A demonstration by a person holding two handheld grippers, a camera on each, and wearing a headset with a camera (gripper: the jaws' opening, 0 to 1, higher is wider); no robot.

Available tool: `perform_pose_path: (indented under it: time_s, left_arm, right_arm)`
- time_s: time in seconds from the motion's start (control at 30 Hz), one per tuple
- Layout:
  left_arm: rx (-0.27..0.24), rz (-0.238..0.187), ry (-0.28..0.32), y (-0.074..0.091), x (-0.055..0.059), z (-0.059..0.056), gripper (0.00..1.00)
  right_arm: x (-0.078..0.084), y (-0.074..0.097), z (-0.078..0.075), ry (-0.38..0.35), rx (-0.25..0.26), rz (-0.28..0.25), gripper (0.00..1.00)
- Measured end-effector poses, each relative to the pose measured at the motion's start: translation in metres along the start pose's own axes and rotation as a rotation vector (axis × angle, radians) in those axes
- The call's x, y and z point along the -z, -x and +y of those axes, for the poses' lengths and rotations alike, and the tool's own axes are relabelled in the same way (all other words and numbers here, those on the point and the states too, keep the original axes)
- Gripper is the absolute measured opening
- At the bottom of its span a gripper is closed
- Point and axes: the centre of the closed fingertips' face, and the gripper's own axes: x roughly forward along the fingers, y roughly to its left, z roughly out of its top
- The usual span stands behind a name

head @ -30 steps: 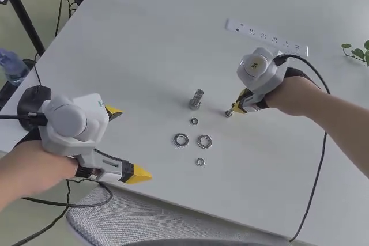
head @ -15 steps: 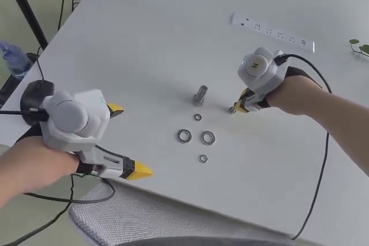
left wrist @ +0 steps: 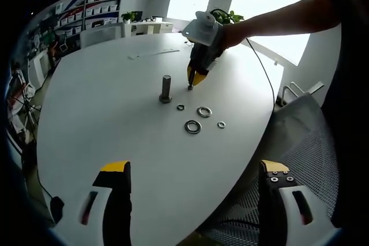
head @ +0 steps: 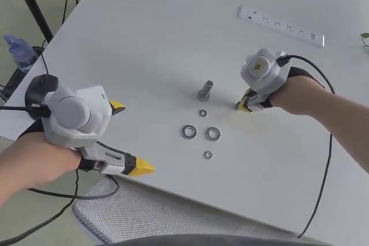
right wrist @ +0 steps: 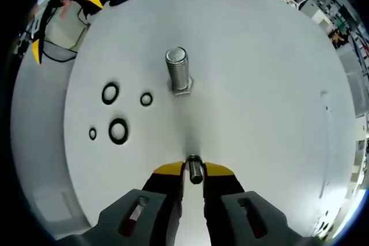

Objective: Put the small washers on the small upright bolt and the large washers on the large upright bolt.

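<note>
The small bolt [right wrist: 195,168] stands upright on the desk [head: 144,38], pinched by the right gripper [head: 244,106] near the large bolt [head: 206,90], with four washers [head: 213,134] lying loose beside them and the left gripper [head: 129,137] spread wide at the desk's near edge.

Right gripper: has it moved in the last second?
No. The right gripper, holding the small bolt, stays right of the large bolt; the camera shifted.

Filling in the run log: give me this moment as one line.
left tool open, empty | right tool shut on small bolt | large bolt upright, bare | four washers loose on table
</note>
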Motion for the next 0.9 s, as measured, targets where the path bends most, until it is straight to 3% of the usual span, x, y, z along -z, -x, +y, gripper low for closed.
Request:
perform_pose_path:
  time_s: [0.4,0.9]
  left_arm:
    - [-0.009,0.003,0.002,0.0016,-0.0011,0.0032,0.91]
    - [0.003,0.019,-0.008,-0.0007,0.0017,-0.003,0.88]
  right_arm:
    - [0.0,-0.0044,0.0004,0.011,-0.003,-0.008,0.12]
    - [0.001,-0.0034,0.003,0.019,-0.002,-0.008,0.13]
